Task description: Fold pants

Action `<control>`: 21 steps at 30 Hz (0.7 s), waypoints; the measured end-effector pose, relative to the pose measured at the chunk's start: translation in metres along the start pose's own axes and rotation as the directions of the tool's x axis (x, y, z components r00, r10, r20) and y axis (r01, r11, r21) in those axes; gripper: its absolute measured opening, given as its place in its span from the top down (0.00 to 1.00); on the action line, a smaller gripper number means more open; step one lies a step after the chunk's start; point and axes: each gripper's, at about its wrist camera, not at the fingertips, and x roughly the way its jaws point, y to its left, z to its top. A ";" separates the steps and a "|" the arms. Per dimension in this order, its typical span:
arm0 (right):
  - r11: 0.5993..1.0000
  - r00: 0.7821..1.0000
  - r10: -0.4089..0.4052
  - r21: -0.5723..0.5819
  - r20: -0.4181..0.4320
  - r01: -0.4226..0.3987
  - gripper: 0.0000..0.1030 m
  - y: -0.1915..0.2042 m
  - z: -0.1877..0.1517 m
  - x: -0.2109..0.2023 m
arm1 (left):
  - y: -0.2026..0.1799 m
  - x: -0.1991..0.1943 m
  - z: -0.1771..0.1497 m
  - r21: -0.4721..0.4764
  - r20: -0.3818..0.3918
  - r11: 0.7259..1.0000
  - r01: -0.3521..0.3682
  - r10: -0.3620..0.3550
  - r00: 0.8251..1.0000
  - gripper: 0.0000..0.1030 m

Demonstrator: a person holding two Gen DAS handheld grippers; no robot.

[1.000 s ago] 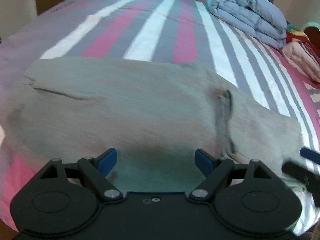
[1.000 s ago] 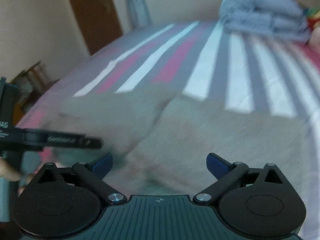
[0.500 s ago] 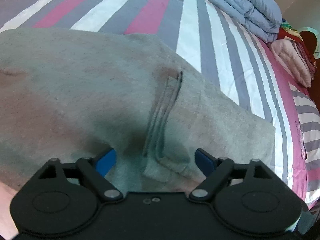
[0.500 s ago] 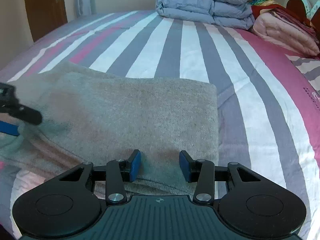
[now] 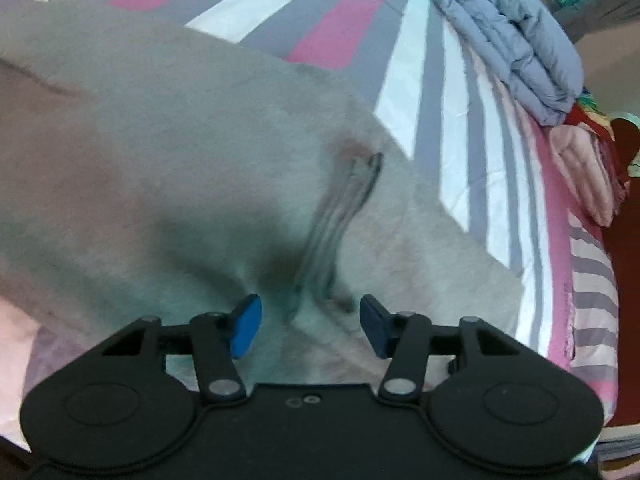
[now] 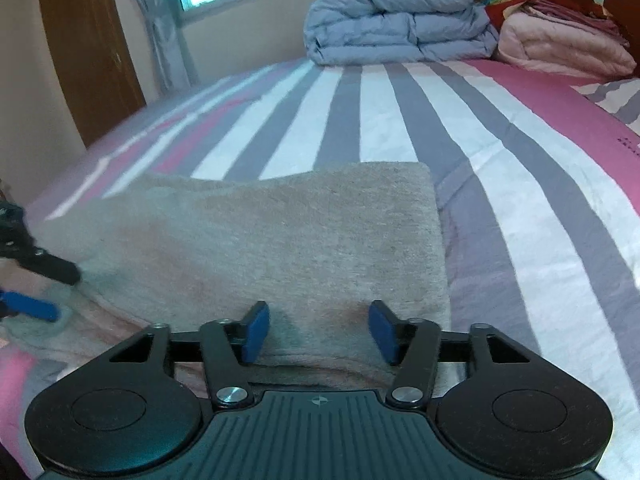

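Observation:
Grey-beige pants (image 5: 180,168) lie flat on the striped bed, folded lengthwise. My left gripper (image 5: 310,326) is open, its blue pads on either side of a raised fold of fabric next to the dark seam (image 5: 340,232) at the near edge. My right gripper (image 6: 318,332) is open over the near edge of the pants' squared end (image 6: 304,240), which lies in stacked layers. The left gripper's fingers (image 6: 40,268) show at the left edge of the right wrist view, down on the pants.
The bed sheet (image 6: 500,168) has pink, grey and white stripes. A folded blue-grey duvet (image 6: 392,24) and pink blankets (image 6: 560,44) are piled at the head of the bed. A brown door (image 6: 88,52) and a curtained window stand beyond the far left.
My left gripper's jaws have narrowed around the fold by the seam. My right gripper's jaws have opened wider, and the view has pulled back and risen slightly.

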 end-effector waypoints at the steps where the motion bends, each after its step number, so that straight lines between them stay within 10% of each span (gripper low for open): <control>1: 1.000 1.000 0.001 -0.008 0.013 -0.001 0.45 0.000 -0.003 -0.001 | -0.004 0.000 0.000 0.010 -0.002 1.000 0.008 -0.008 1.000 0.59; 21: 0.996 0.992 0.079 0.041 0.097 -0.083 0.41 -0.015 -0.015 -0.009 | -0.017 0.018 -0.007 -0.146 -0.021 0.989 0.019 -0.022 1.000 0.63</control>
